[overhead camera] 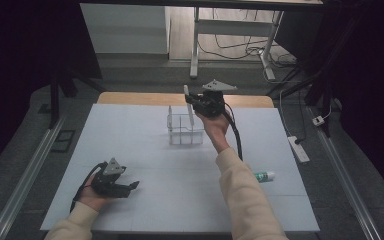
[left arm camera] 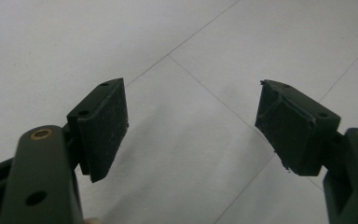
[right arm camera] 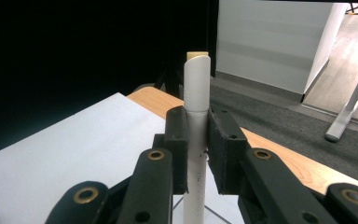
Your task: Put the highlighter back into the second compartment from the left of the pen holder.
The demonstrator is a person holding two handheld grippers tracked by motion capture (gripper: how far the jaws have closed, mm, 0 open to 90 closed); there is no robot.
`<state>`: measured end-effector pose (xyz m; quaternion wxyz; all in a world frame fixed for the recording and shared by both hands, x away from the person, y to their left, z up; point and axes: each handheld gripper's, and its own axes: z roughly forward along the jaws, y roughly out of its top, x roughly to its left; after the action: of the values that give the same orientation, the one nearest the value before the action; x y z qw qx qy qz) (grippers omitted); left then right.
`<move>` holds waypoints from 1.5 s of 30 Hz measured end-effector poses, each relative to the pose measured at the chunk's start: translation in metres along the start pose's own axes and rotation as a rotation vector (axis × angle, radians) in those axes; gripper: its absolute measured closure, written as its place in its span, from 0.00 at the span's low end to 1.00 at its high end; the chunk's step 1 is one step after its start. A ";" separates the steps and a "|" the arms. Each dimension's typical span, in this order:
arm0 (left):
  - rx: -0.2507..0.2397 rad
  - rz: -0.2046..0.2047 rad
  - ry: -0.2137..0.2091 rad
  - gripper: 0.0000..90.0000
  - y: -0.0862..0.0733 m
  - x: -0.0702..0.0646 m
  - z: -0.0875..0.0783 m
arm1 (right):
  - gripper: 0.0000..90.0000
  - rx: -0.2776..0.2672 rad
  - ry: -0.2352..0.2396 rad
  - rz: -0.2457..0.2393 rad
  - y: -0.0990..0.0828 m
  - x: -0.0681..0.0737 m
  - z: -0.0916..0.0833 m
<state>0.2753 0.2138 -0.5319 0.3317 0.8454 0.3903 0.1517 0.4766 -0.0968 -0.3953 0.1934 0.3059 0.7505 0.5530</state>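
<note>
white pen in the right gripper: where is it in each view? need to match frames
High view: the white pen stands upright at upper centre, gripped by the right gripper, its lower end in the clear rack.
Right gripper view: the pen rises at centre between the shut jaws, cap up.
Left gripper view: none in frame; open jaws over the white table cover.
Shared landmark: the white table cover.

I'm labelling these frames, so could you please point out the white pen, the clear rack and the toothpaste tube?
white pen (right arm camera: 196,84): right gripper view, on its cap above the jaws.
clear rack (overhead camera: 185,136): high view, on its front wall.
toothpaste tube (overhead camera: 263,176): high view, on its body.
</note>
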 end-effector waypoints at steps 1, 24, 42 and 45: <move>0.000 0.000 0.000 0.28 0.000 0.000 0.000 | 0.86 -0.003 0.002 0.002 0.000 0.000 0.001; 0.002 0.003 0.001 0.28 0.000 0.000 0.000 | 0.57 0.079 -0.002 0.002 -0.016 -0.005 0.004; 0.006 0.004 0.006 0.28 0.000 -0.001 0.001 | 0.56 0.147 0.008 -0.030 -0.042 -0.020 -0.041; 0.007 0.005 0.006 0.28 0.000 -0.001 0.001 | 0.55 0.157 0.006 -0.028 -0.047 -0.023 -0.048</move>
<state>0.2753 0.2126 -0.5321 0.3271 0.8471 0.3896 0.1536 0.4520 -0.1564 -0.4260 0.1742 0.3078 0.7964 0.4906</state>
